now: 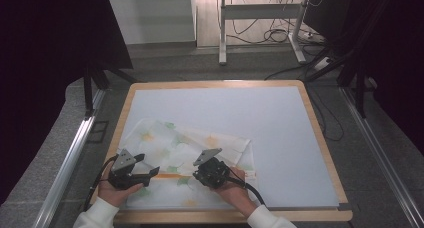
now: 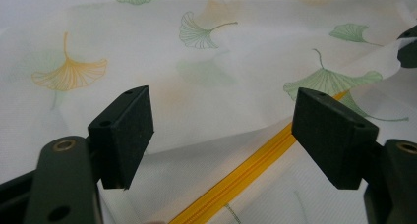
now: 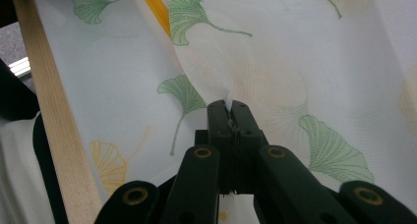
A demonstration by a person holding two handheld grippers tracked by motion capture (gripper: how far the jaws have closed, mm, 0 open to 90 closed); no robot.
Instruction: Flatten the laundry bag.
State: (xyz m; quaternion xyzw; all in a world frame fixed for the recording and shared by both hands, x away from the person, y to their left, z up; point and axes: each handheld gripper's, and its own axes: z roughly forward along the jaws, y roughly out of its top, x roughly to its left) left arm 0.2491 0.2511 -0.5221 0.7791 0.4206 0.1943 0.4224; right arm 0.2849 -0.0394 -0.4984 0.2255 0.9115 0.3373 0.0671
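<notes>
A sheer white cloth bag (image 1: pixel 187 153) printed with green and orange ginkgo leaves lies on the near left of the mat. A yellow zipper (image 2: pixel 241 177) runs across it, also in the right gripper view as the zipper (image 3: pixel 155 8). My left gripper (image 1: pixel 150 175) is open at the bag's near left edge, its jaws wide apart just above the cloth (image 2: pixel 211 86) and the zipper. My right gripper (image 1: pixel 200 177) is shut on a small white tab (image 3: pixel 228 97) of the cloth (image 3: pixel 275 62), which drapes up around the jaws.
A pale blue mat (image 1: pixel 225 113) covers a wooden-rimmed table (image 1: pixel 320 138). The wooden rim (image 3: pixel 46 86) runs close beside the right gripper. Beyond the table stand a white frame (image 1: pixel 260 18), floor cables (image 1: pixel 280 35) and dark stands at both sides.
</notes>
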